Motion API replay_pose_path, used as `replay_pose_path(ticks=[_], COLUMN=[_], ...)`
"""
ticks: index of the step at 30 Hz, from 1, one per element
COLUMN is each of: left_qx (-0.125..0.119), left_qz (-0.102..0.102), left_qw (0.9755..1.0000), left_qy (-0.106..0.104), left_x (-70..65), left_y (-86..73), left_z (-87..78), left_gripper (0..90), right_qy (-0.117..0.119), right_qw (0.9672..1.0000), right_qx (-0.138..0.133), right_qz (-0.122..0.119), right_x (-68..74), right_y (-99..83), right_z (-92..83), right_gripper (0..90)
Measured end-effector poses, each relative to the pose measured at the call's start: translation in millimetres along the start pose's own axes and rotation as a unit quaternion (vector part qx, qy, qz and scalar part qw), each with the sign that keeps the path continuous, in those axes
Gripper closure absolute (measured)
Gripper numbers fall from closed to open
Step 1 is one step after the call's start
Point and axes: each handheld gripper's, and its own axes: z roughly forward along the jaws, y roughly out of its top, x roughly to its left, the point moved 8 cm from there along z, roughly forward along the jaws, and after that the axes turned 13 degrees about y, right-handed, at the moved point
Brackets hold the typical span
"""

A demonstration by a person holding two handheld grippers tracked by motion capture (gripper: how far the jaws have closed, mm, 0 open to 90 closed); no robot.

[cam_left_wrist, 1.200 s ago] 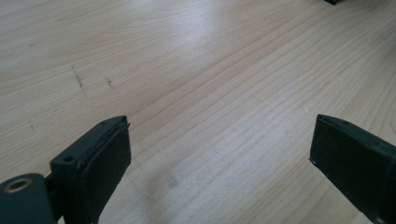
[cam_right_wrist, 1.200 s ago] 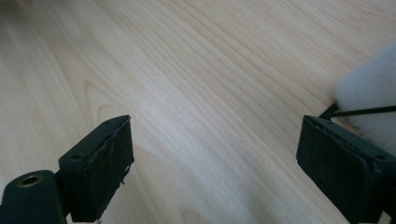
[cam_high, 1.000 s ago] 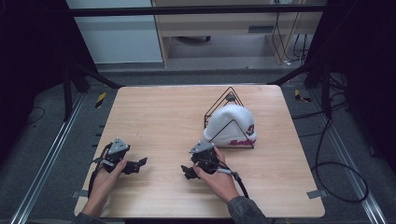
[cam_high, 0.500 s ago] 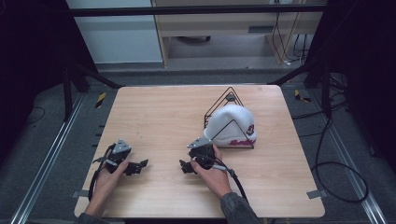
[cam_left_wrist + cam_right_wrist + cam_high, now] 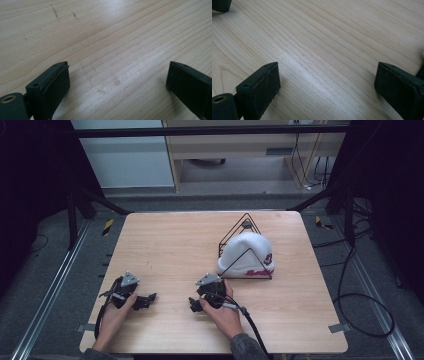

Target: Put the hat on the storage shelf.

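Your right gripper (image 5: 196, 304) pulled back from cap (image 5: 246, 255) toward table's (image 5: 165, 240) near edge, jaws just opening, empty. Left gripper (image 5: 145, 301): jaws wide, empty.

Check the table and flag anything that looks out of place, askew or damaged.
Nothing is spilled or broken. The one oddity: the white knitted beanie with red lettering sits draped over the black wire pyramid-shaped stand, slumped low towards the front rather than centred. A few faint dark scuffs mark the light wooden table.

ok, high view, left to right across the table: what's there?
left tongs → right tongs → white cap on its black wire stand
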Motion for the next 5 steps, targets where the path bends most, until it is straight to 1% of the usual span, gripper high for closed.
replay_pose_path(ticks=[1,2,5], left_qx=[0.0,0.0,0.001], left_qz=[0.0,0.002,0.001], left_qw=[1.0,1.0,1.0], left_qy=[0.0,0.0,-0.001], left_x=[0.0,0.2,-0.2], left_y=[0.0,0.0,-0.1], left_z=[0.1,0.3,0.3], left_gripper=[3.9,3.4,3.2], right_qy=[-0.002,0.0,0.001], right_qw=[1.0,1.0,1.0], right_qx=[0.001,0.0,0.001], right_qz=[-0.002,-0.003,-0.003], right_x=[0.3,3.6,5.1], right_y=[-0.6,-2.2,-3.6], right_z=[-0.6,-1.4,-2.5], right_gripper=[6.5,6.5,6.5])
